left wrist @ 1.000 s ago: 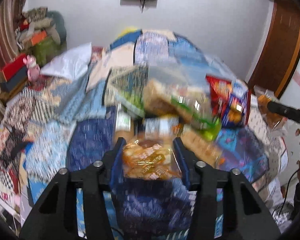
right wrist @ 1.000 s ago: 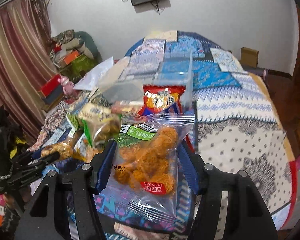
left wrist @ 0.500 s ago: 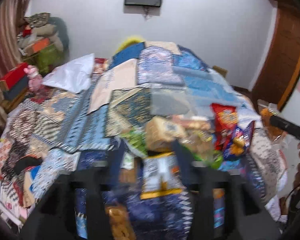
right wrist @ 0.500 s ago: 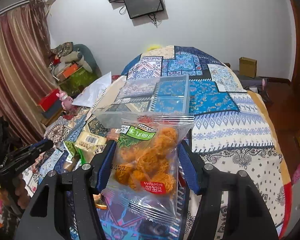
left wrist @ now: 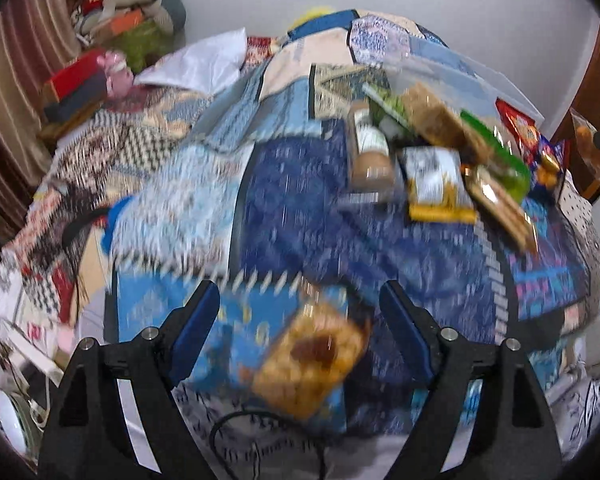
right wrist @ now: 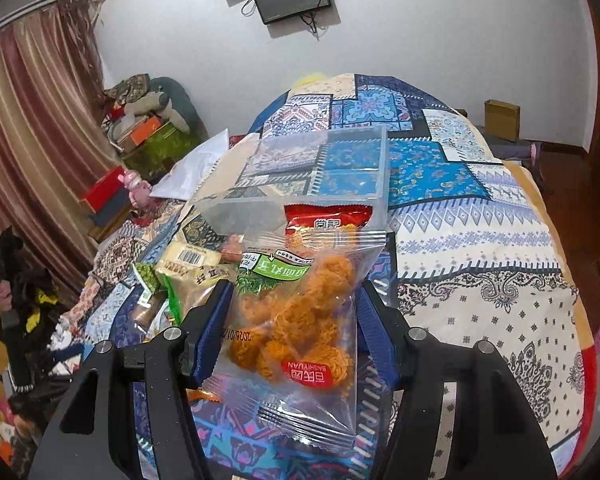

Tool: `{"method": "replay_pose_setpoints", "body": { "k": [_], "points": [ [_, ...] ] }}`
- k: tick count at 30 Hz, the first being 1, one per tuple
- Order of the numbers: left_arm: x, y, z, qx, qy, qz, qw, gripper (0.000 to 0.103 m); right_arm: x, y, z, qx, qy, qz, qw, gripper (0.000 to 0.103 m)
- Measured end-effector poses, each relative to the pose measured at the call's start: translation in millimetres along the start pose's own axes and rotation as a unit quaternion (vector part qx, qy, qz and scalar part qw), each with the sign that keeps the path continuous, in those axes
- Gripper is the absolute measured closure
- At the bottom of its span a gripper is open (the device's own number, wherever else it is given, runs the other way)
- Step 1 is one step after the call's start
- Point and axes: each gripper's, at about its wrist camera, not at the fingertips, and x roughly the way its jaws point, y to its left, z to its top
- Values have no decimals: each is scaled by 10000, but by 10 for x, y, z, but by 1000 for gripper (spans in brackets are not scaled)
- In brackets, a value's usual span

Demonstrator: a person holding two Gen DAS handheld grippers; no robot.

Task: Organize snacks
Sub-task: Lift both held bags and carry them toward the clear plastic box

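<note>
My left gripper (left wrist: 299, 296) hangs over the patterned bedspread (left wrist: 300, 216) with its jaws opening. A blurred yellow-brown snack pack (left wrist: 308, 356) lies loose between and below them, and neither pad touches it. Several snack packets (left wrist: 432, 160) are heaped at the upper right beside a clear plastic box (left wrist: 460, 76). My right gripper (right wrist: 294, 296) is shut on a clear bag of orange snack balls (right wrist: 296, 320), held up in front of the clear box (right wrist: 312, 168). A red packet (right wrist: 328, 220) shows behind the bag.
A white pillow (left wrist: 204, 64) lies at the head of the bed. Boxes and folded clothes (left wrist: 80, 84) are stacked by the curtain on the left. Cables (left wrist: 260, 420) trail at the bed's near edge. A cardboard box (right wrist: 500, 120) sits past the bed's far right side.
The left gripper has let go of the yellow-brown pack, spread its jaws wide and tipped down toward the near bedspread. The right gripper still holds its bag in about the same place.
</note>
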Motion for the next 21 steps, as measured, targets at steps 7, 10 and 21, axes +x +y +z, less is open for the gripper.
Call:
{"method": "replay_pose_setpoints", "body": {
  "k": [7, 10, 21],
  "points": [
    [189, -42, -299, 165, 281, 34, 9995, 22, 8, 96, -44, -51, 83, -1, 10000, 44],
    [289, -57, -326, 165, 340, -72, 9993, 49, -12, 118, -46, -49, 89, 19, 9999, 44],
    [-28, -131, -71, 144, -301, -69, 9994, 53, -66, 71, -38, -27, 35, -29, 10000, 44]
  ]
}}
